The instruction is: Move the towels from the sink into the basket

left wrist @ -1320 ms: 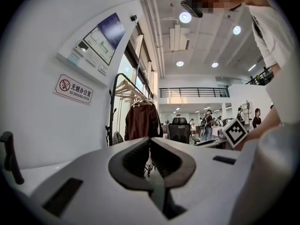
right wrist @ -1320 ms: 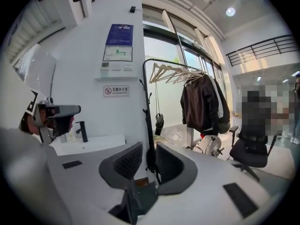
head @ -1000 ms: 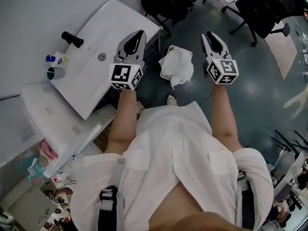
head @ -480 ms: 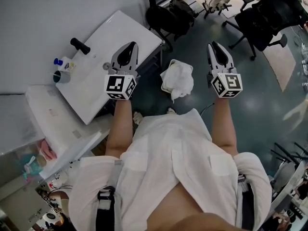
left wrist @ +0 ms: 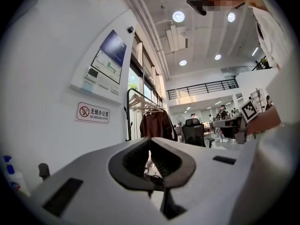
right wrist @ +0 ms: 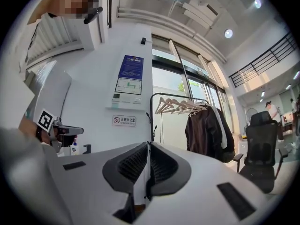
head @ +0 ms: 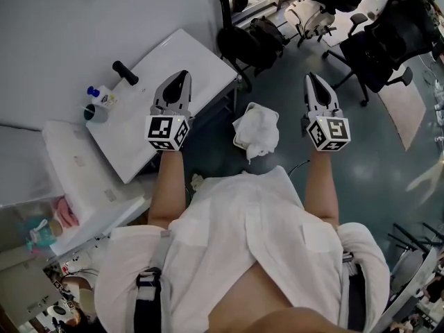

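Observation:
A heap of white towels [head: 258,132] fills the white basket [head: 267,109] on the dark floor, between and below my two grippers. The white sink [head: 170,64] at upper left holds no towel that I can see. My left gripper [head: 182,75] hovers over the sink's near right part, shut and empty; its tips [left wrist: 150,140] meet in the left gripper view. My right gripper [head: 312,78] hangs right of the basket, apart from it. Its jaws have just been closing with nothing between them, and they stand shut [right wrist: 149,144]. Both point level at the wall.
A black faucet [head: 125,72], a blue-capped bottle [head: 102,94] and a cup [head: 91,112] sit at the sink's far side. Black office chairs [head: 374,54] and a dark bag [head: 253,40] stand beyond the basket. A coat rack with a jacket [right wrist: 206,121] is ahead.
Both grippers have risen. The left one has shifted left, further over the sink. The towels in the basket have not moved.

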A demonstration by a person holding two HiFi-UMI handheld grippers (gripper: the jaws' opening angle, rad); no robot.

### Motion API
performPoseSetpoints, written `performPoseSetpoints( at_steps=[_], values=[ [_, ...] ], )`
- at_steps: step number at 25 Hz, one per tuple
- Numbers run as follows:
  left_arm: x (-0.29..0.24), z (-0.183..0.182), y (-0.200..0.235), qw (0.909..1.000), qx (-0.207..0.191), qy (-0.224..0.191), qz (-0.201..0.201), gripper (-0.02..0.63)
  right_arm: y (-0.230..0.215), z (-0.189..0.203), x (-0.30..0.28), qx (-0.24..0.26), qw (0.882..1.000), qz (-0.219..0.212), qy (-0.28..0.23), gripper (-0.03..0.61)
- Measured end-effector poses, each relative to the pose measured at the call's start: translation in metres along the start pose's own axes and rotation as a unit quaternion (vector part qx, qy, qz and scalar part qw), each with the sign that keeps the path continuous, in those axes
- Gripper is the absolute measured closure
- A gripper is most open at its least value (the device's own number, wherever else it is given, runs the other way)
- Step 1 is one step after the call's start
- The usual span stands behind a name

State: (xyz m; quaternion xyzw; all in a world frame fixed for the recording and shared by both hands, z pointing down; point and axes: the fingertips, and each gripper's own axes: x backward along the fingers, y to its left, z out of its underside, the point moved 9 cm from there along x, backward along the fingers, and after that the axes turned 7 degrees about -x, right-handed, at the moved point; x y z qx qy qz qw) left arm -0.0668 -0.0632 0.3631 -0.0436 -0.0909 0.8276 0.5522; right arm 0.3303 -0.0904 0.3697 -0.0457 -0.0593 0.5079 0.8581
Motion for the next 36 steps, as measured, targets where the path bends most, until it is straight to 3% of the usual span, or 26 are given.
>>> performPoseSetpoints(
  at_steps=[10, 36],
  values=[
    [0.006, -0.004, 0.004, 0.9998, -0.001, -0.003, -0.022, 0.597, 0.003, -0.001, -0.005, 0.001, 1.000, -0.006, 0.000, 0.549],
    [0.021, -0.008, -0.004, 0.9994, 0.011, -0.002, -0.032, 0.597, 0.018, 0.001, 0.001, 0.013, 1.000, -0.027, 0.009, 0.551]
  ],
)
